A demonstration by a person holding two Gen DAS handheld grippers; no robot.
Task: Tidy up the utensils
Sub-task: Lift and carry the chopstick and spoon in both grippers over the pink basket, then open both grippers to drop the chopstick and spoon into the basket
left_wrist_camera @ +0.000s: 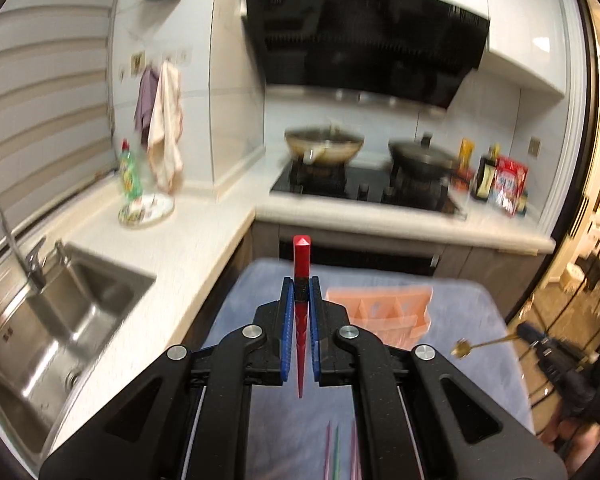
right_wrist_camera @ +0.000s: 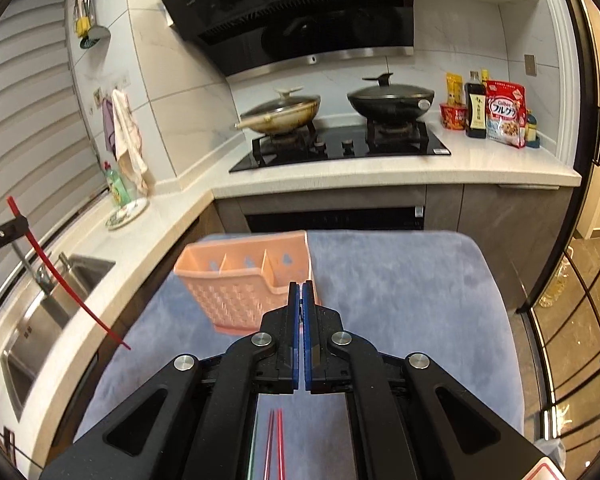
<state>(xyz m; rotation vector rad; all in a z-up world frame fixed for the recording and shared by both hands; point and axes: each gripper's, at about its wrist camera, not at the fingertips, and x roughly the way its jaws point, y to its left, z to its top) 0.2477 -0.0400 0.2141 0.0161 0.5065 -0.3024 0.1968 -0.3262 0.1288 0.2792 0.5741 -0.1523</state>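
My left gripper (left_wrist_camera: 301, 280) is shut on a red chopstick (left_wrist_camera: 301, 256) and holds it in the air above the blue mat's (left_wrist_camera: 460, 320) near left part. It also shows in the right wrist view (right_wrist_camera: 44, 256) at the far left. A pink slotted utensil basket (right_wrist_camera: 248, 280) stands on the mat's far left; it also shows in the left wrist view (left_wrist_camera: 384, 308). My right gripper (right_wrist_camera: 301, 286) is shut in front of the basket; a thin golden utensil (left_wrist_camera: 484, 345) sticks out of it in the left wrist view. More chopsticks (right_wrist_camera: 274, 444) lie on the mat under it.
A steel sink (left_wrist_camera: 56, 320) with a tap lies to the left. A plate (left_wrist_camera: 146, 208) and a green bottle stand on the counter. Two lidded pans (right_wrist_camera: 392, 96) sit on the hob behind the mat. Bottles and food packets (right_wrist_camera: 504, 112) stand at the right.
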